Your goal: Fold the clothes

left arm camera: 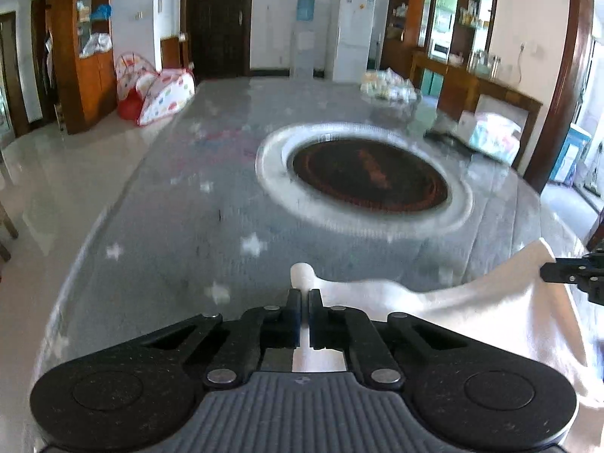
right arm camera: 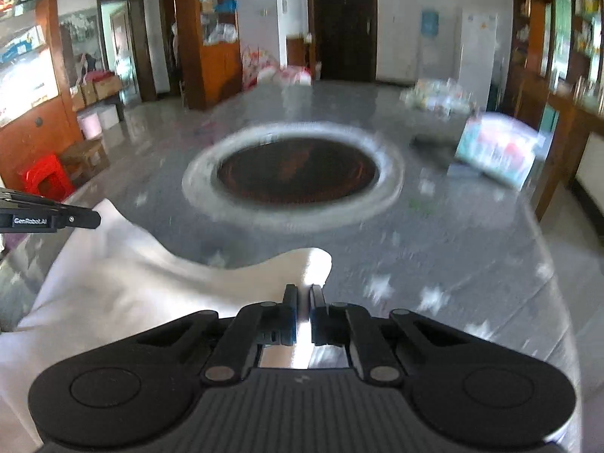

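Fingers [left arm camera: 316,311] on soft, rumpled white cloth [left arm camera: 472,302]

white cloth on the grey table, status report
Left gripper and right gripper shut on white cloth. Cloth edge lifted. Nothing in the way.

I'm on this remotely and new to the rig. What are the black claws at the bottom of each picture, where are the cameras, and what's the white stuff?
No robot arm here: a person carries a black two-finger gripper in each hand, with a wide-angle camera on each looking along the fingers. One picture comes from the left gripper, the other from the right gripper. Both are shut on the far edge of a white cloth garment, which sags between them. It lies on a grey star-patterned table cover with a dark round inset in the middle. Each gripper also shows at the other picture's edge.
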The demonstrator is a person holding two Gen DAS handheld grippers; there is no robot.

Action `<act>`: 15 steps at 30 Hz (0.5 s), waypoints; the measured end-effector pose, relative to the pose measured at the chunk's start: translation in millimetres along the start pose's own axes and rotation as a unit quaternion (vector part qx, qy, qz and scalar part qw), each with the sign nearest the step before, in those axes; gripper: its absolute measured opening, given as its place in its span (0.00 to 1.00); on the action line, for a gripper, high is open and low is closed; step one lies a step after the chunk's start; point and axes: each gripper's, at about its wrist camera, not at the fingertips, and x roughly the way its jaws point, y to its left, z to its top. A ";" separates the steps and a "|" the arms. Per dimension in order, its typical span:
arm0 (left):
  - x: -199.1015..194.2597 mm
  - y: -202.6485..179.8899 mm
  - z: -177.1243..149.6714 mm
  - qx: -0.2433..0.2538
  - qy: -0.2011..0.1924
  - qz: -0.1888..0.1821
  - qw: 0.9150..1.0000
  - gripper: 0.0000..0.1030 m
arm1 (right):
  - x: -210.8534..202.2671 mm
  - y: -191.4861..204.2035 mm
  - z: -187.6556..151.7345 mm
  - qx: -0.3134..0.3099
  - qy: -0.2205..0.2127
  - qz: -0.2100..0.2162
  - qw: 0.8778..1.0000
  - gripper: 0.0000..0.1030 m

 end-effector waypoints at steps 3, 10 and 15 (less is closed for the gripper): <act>5.4 -1.3 11.7 -0.001 -0.016 0.002 1.000 0.04 | -4.3 0.8 10.8 -0.010 -0.027 -0.022 0.999 0.05; 41.6 -6.2 11.0 0.006 -0.005 0.015 1.000 0.06 | 29.1 -1.1 7.5 -0.035 0.010 -0.052 0.998 0.08; 41.4 -2.8 3.1 0.002 0.005 0.030 1.000 0.09 | 19.3 0.7 1.2 -0.043 0.018 -0.040 0.998 0.14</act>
